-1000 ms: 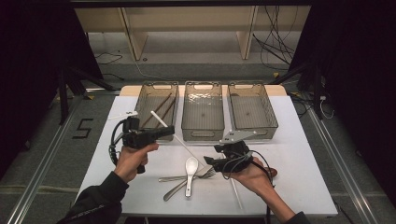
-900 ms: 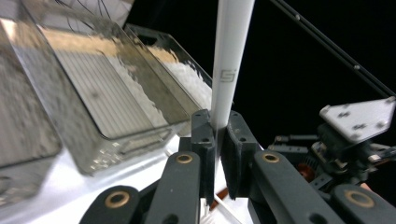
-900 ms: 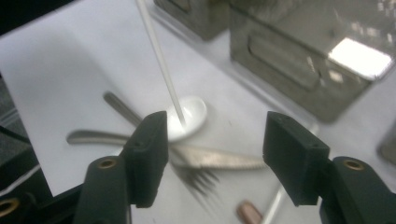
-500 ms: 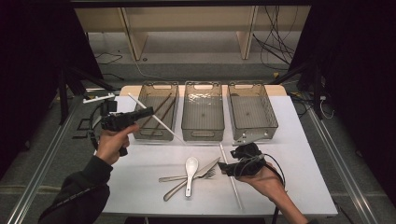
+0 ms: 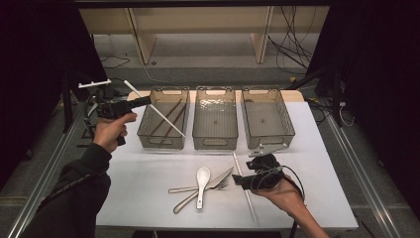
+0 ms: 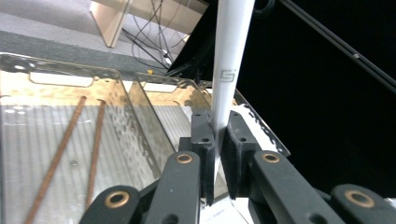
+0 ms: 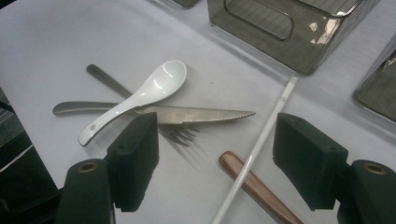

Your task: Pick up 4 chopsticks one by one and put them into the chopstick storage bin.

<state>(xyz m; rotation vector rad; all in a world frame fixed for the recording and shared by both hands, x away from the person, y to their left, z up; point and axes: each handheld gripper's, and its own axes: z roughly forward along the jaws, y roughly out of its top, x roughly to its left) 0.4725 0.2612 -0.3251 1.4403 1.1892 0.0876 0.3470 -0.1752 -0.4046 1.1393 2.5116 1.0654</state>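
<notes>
Left gripper (image 5: 141, 101) clamps a white chopstick (image 5: 158, 113) slanting over the left bin (image 5: 143, 134); right gripper (image 7: 215, 161), jaws just opening, straddles the second chopstick (image 7: 261, 140) on the bench (image 5: 148, 173) — could nudge the knife (image 7: 196, 115).

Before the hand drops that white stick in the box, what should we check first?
1. Left gripper fingers clamped on the long white plastic chopstick: ok.
2. White chopstick over the left see-through plastic bin: ok, it slants across the bin in the high view.
3. Room in that bin: ok, there are just two thin brown wooden chopsticks lying on the bottom.
4. Right gripper open and holding nothing: ok, its fingers have just been opening.
5. Second white plastic chopstick on the table between those fingers: ok, pads not pressing it.
6. Is it lying on the brown wooden handle? Cannot tell.
</notes>
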